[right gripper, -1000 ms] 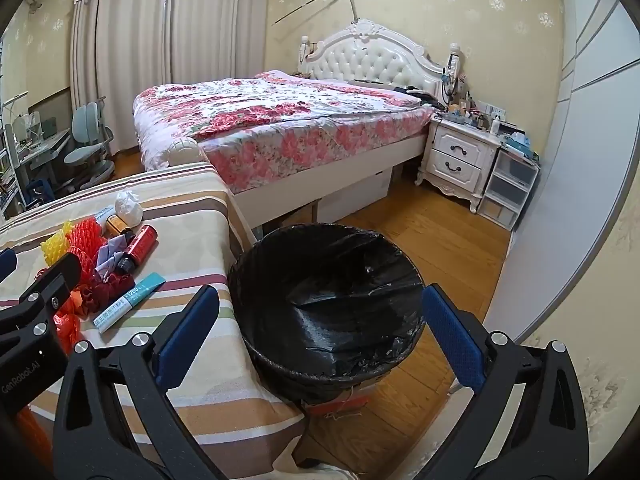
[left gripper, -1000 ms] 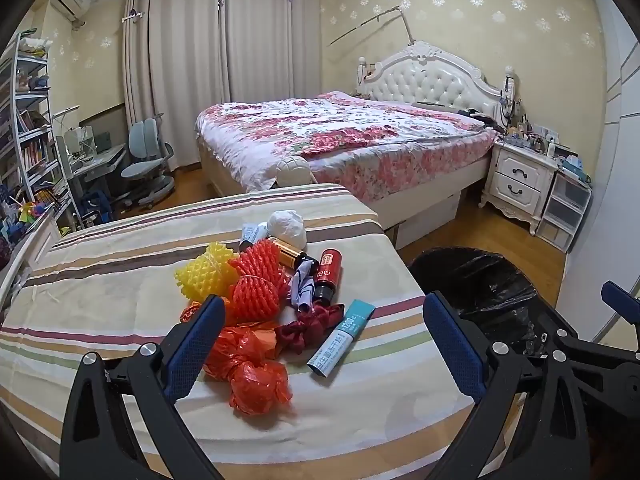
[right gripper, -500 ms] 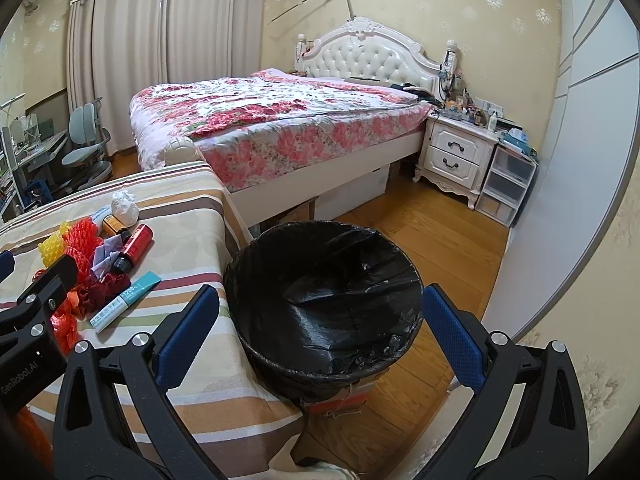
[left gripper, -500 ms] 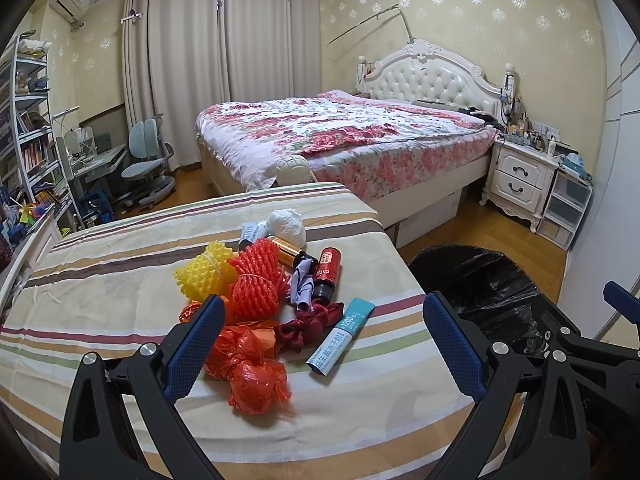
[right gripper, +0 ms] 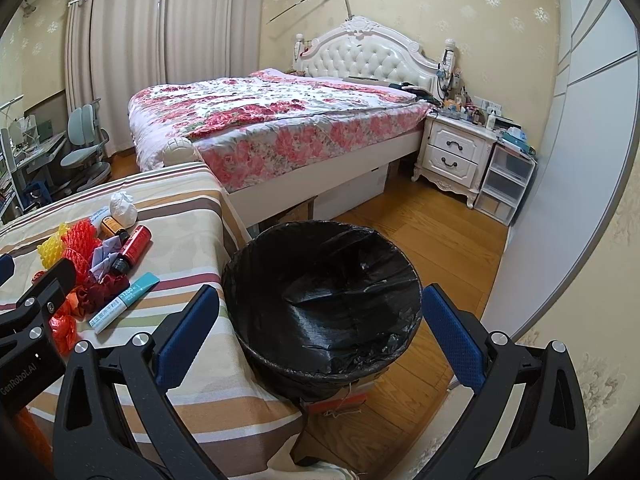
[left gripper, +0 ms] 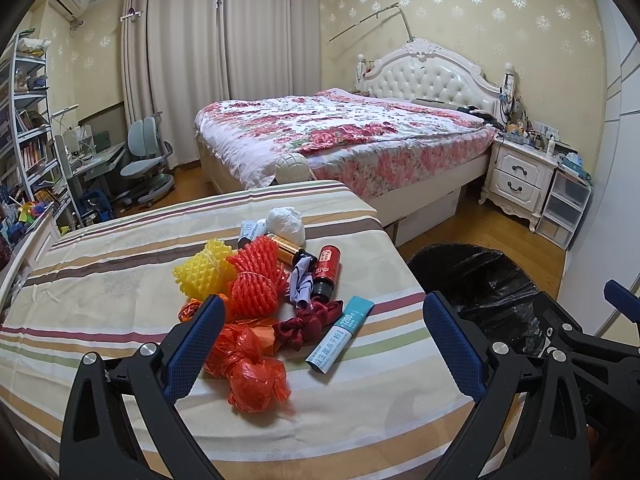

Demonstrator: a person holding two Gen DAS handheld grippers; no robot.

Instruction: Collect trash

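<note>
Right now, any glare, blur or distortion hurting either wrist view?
Left wrist: sharp, strong fisheye bend, dark corners, small sheen on the red plastic wrapper. Right wrist: sharp too, bin liner glossy with highlights, bottom hard to read.

Right gripper, jaws wide apart, frames the black bin at centre; trash pile on the worktop at left.

The teal-and-white tube beside the dark red scrunchie reads "1200" with Chinese characters too small to read; the left gripper body in the right wrist view shows "GenRobot.AI"
</note>
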